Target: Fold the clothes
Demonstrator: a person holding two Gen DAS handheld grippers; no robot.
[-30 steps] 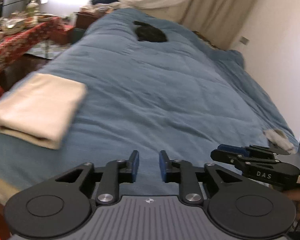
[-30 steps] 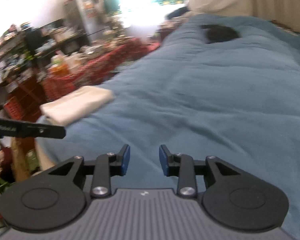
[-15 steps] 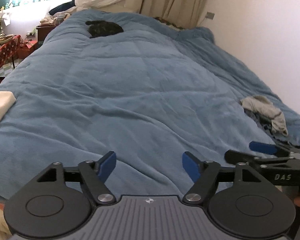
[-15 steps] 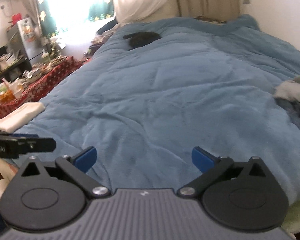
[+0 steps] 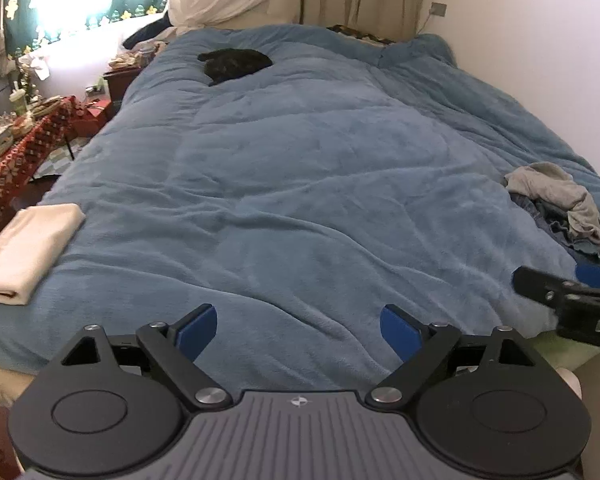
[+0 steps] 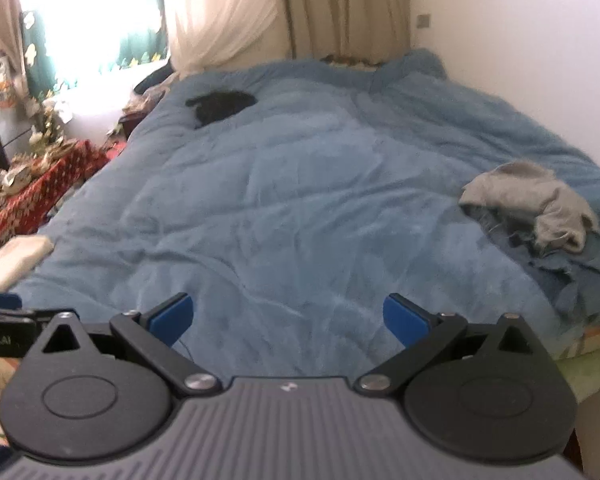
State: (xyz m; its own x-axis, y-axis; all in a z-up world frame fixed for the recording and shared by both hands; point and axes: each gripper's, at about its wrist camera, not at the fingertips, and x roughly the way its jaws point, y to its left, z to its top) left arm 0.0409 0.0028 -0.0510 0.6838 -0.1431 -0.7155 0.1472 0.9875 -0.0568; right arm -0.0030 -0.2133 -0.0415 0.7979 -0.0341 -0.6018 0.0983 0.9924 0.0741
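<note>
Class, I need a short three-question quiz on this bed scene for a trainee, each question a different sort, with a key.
1. True or false: the cream folded cloth lies at the left edge of the blue blanket.
2. Which clothes are not yet folded? A) the grey garment in the crumpled pile at the right B) the cream cloth
3. Fill in: nothing sits between the jaws of the left gripper or the right gripper; both are ____.

Key: 1 true; 2 A; 3 empty.
</note>
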